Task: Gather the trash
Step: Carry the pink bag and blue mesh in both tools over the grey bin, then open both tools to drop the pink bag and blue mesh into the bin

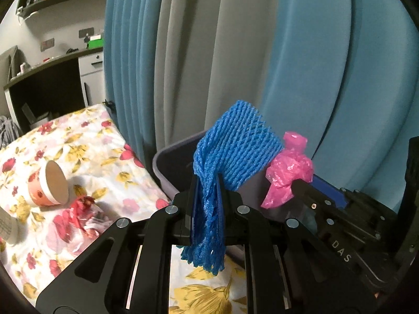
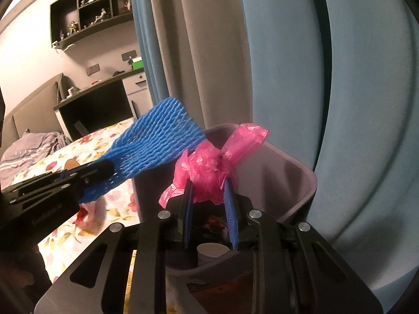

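Over the bin, left gripper pinches blue foam net at 10 o'clock of the right gripper, which is clamped on pink bag; the net's so light it'll probs drift onto the bed.

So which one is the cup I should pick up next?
Look at the flowery bedsheet left of the grey bin. The paper cup lies tipped on its side there, open mouth showing. It is stiff and round, unlike the crumpled red wrapper beside it.

A bedroom at home: floral bedsheet, blue curtains, figurine shelves.
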A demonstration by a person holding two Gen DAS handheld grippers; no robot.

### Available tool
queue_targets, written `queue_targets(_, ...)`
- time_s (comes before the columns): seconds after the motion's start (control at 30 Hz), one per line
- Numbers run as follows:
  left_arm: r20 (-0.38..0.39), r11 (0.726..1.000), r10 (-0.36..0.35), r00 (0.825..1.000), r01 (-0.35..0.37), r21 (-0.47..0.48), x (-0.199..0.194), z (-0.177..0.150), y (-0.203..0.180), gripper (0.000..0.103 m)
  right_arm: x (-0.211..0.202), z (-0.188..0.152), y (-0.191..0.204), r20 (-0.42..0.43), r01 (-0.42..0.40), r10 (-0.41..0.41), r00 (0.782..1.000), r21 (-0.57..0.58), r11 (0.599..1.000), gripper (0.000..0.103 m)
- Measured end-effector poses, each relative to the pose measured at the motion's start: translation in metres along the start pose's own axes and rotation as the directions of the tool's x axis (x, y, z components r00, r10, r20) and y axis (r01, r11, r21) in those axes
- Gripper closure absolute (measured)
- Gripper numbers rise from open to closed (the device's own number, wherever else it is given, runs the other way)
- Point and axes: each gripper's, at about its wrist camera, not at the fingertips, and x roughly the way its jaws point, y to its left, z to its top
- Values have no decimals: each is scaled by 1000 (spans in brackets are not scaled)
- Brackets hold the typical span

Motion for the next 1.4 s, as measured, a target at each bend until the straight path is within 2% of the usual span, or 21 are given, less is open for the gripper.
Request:
queue_targets(0.77,-54,995,-82,995,78,-65,32,0,0,91,17,4,-7,-33,-1,2,999,9,1000,77)
queue_targets(0.83,-54,993,-100,994,96,-71,33,0,-1,90,18,2,-9,-34,-4,4,999,6,1000,73)
queue_targets(0.9,-54,991,-115,992,111,-69,34,0,0,83,19,1,-9,-36,-7,7,999,3,1000,59)
queue_targets(0.93,-54,991,-117,992,113,-70,34,0,0,69,19,1,-10,-35,-6,7,999,3,1000,56)
queue_targets(0.97,-48,991,-119,992,115,-74,33,0,1,47,18,0,-10,-31,-5,5,1000,3,1000,51)
queue_targets(1.03,-15,989,-110,994,108,-100,27,-1,7,31,17,-1,-13,-28,-1,1,1000,6,1000,47)
queue_targets(1.17,8,993,-62,998,63,-99,19,-2,12,18,15,-3,-19,-28,12,-12,1000,26,1000,45)
queue_targets(1.27,22,995,-33,999,35,-98,12,-6,15,12,10,-4,-20,-17,20,-19,1000,34,999,38)
queue_targets(1.4,37,995,0,999,3,-103,-1,-13,22,9,0,-5,-16,12,32,-32,999,34,999,29)
